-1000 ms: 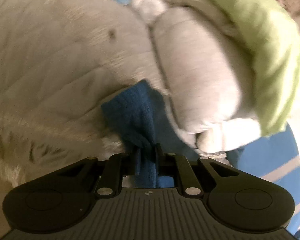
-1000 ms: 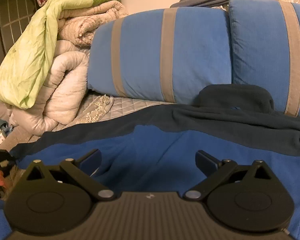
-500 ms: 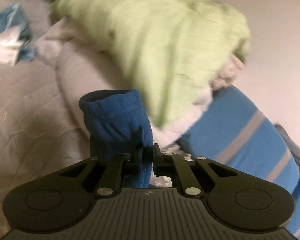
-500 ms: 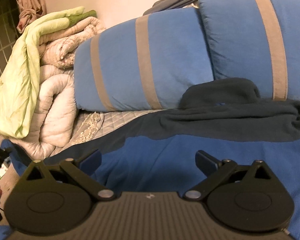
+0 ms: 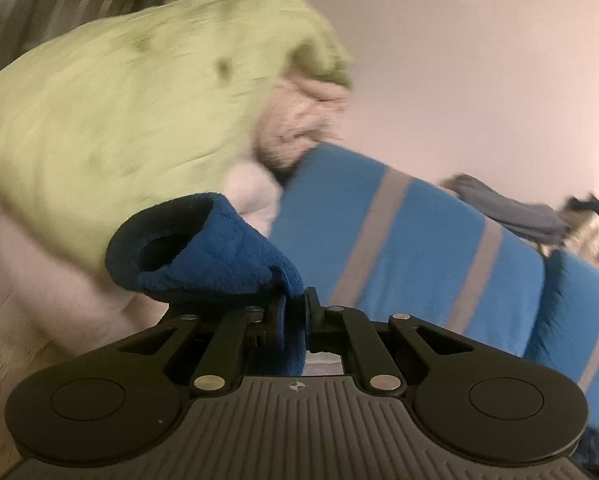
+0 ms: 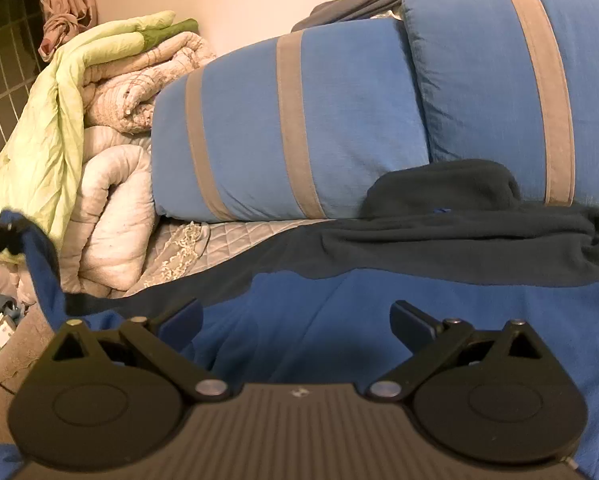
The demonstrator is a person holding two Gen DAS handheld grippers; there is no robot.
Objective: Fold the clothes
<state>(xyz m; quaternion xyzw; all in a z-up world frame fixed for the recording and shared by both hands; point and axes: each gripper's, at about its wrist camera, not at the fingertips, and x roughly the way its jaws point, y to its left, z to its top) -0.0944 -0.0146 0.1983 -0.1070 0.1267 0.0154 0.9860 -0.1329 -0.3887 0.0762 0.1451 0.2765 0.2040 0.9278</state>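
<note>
The left gripper (image 5: 295, 306) is clenched tight on the sleeve cuff (image 5: 203, 252) of the blue fleece (image 6: 379, 320), the cuff's dark mouth gaping just ahead and to the left of the fingertips, raised clear of the bed. In the right wrist view that same sleeve hangs at the far left, rising from the body of the garment to the left tool at the frame edge.

The right gripper (image 6: 295, 320) is spread wide, holding nothing, hovering low over the fleece's blue chest panel, which lies directly beneath and ahead of it. The garment is spread flat on the quilted bedcover (image 6: 227, 236), its dark collar (image 6: 439, 188) at the far end against the striped blue pillows (image 6: 299, 120) (so the body's long axis runs straight away from the right tool, collar farthest).

Here's what matters: the sleeve stretches sideways, off to the right tool's left, crossways to that axis. Left hand has the cuff; the right is nearer the body. My read is that the sleeve is being carried across the chest, with the right tool placed to pin the panel. A green quilt pile (image 6: 59, 120) sits beyond, left.
</note>
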